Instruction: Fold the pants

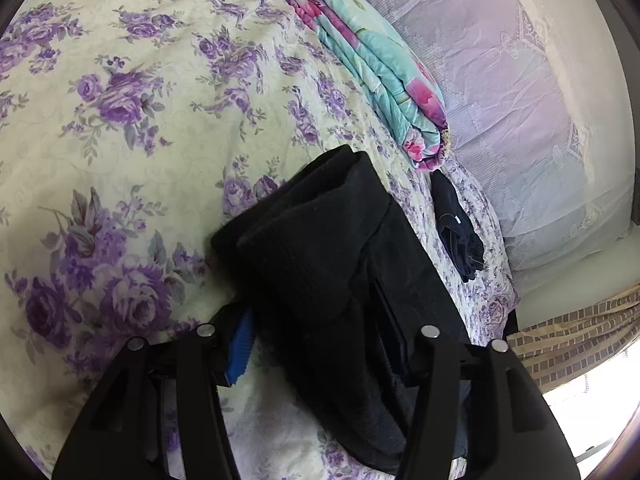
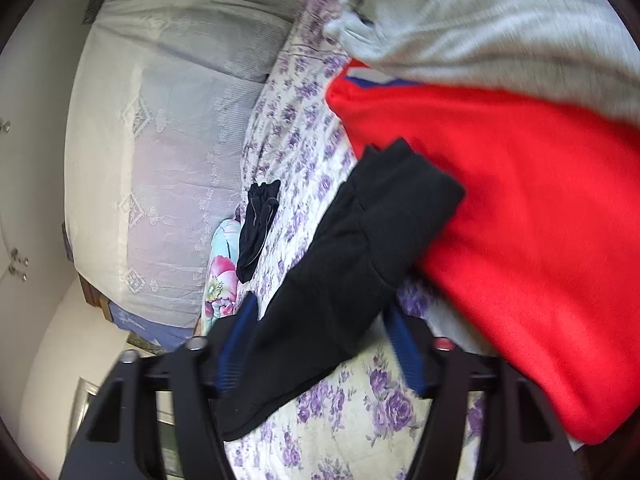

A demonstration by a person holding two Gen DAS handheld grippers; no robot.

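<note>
Jaws of both grippers stand apart with black cloth running between them, and neither view shows a pad pressed onto it, so nothing looks clamped. That cloth is the pants (image 1: pixel 320 248), a dark, already doubled bundle lying on the floral bedspread (image 1: pixel 120 120). In the left wrist view their long axis runs nearly straight ahead from the left gripper (image 1: pixel 316 340), a thick rolled end farthest out and the near end passing under the fingers and out of the bottom of the frame. In the right wrist view the same pants (image 2: pixel 344 264) lie on a diagonal, from low left by the blue pad (image 2: pixel 236 344) up to the right, where the far end rests against a red garment (image 2: pixel 520 220) topped by a grey one (image 2: pixel 500 20). The right gripper (image 2: pixel 320 352) straddles only a narrow stretch, while the left sits squarely along the length, so the left seems better placed to close on the near end. Beyond, a small dark garment (image 1: pixel 456 224) and a folded teal floral quilt (image 1: pixel 372 64) lie apart from the pants, by the pale lace pillows (image 1: pixel 520 100).
</note>
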